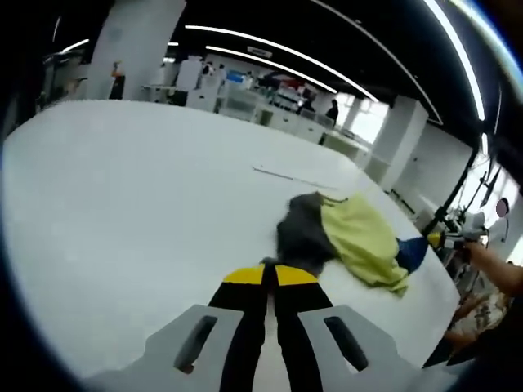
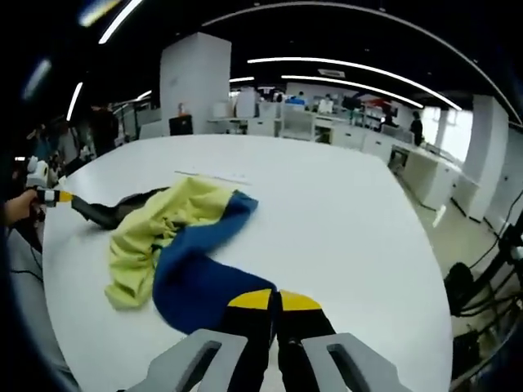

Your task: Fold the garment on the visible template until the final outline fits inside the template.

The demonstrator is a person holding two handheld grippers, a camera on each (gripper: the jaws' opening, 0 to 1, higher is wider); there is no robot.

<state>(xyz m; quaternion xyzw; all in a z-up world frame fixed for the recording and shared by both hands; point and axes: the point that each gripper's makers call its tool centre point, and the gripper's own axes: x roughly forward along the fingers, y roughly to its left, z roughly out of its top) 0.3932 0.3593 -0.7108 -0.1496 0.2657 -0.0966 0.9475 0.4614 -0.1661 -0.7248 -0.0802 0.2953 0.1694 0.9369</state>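
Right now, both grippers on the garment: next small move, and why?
Probably draw the left gripper and right gripper apart to spread the garment. Both look shut on its edges, grey and blue, while the yellow middle lies bunched on the white table, too crumpled to fold.

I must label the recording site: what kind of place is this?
Probably an open-plan office or lab: a large white table holding a crumpled yellow, blue and grey garment, rows of desks behind, and long ceiling light strips.
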